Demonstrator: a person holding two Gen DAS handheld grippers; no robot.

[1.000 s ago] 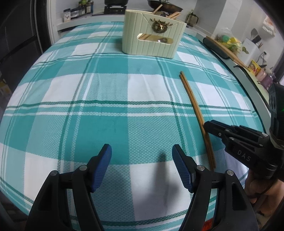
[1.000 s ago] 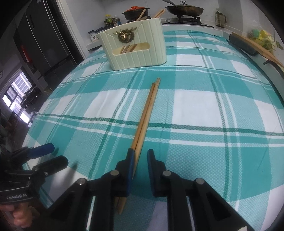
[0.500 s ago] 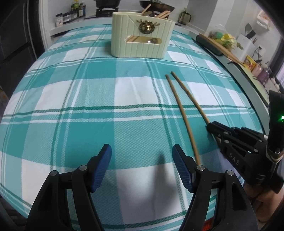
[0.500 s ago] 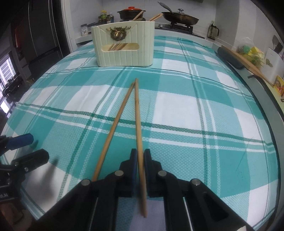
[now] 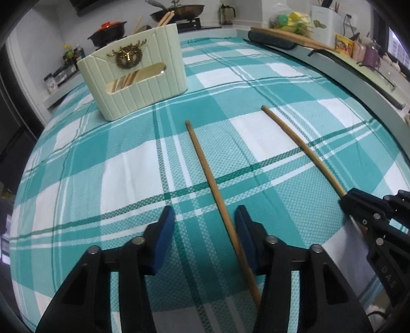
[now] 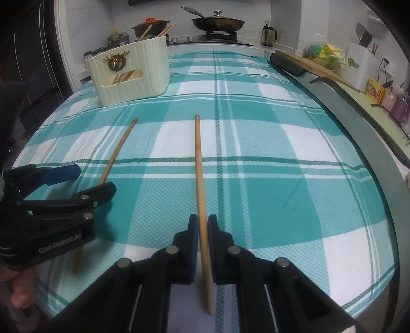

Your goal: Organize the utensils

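Observation:
Two wooden chopsticks lie apart on the teal checked cloth. My right gripper is shut on one chopstick, which points toward the far end of the table; it also shows in the left wrist view. My left gripper is open around the other chopstick, which runs close by its right finger; that chopstick also shows in the right wrist view. A cream utensil holder with a gold deer emblem stands at the far left and holds several chopsticks.
The table's right edge borders a counter with a cutting board, bags and packets. A stove with a pan and a red-lidded pot stands behind the holder.
The right gripper closed on one chopstick and pulled it right, splitting the pair. The left gripper moved right and its jaws came to straddle the other chopstick, narrowing somewhat.

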